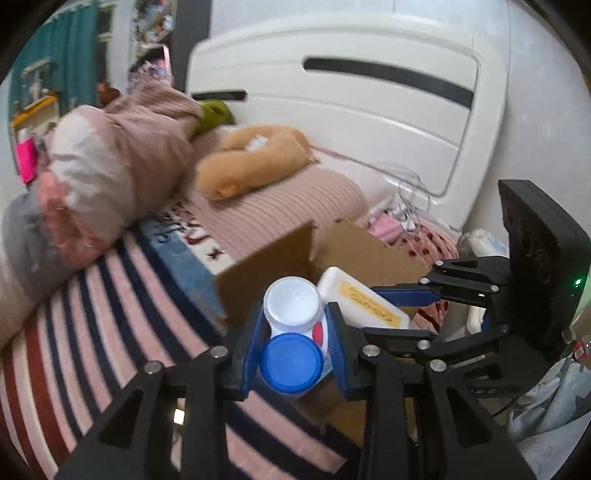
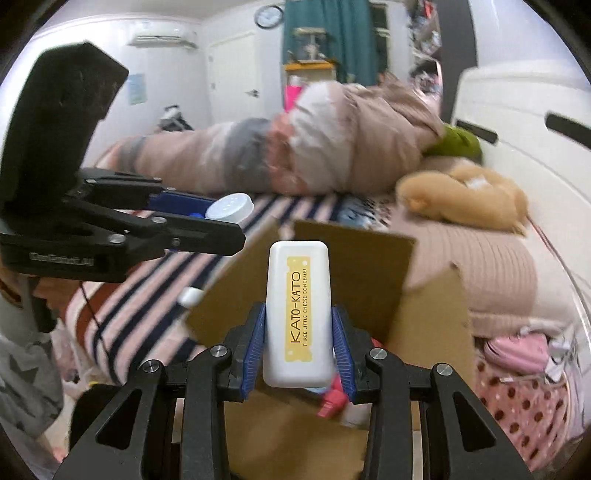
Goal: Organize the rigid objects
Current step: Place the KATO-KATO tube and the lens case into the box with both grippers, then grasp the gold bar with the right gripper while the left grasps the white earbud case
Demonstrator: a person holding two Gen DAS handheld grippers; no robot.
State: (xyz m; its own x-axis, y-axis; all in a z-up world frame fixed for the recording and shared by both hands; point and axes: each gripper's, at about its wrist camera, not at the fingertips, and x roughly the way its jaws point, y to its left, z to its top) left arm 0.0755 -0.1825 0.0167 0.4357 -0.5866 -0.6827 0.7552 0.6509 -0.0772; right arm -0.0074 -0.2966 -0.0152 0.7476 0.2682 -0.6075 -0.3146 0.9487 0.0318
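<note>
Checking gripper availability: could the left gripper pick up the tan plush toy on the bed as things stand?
Probably not: the left gripper is shut on a blue-capped bottle, and the plush toy lies well beyond the cardboard box.

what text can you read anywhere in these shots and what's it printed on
"KATO-KATO" on the yellow label of the white concealer case, clamped in the right gripper.
"THREE LITTLE CHEESE CONCEALER" in smaller print on the same label.
Embossed lettering on the left gripper body in the right wrist view: too blurred to read.
The same yellow label in the left wrist view: too blurred to read.
Red-and-white label on the blue-capped bottle in the left gripper: unreadable.
Wall clock: numerals too small.
</note>
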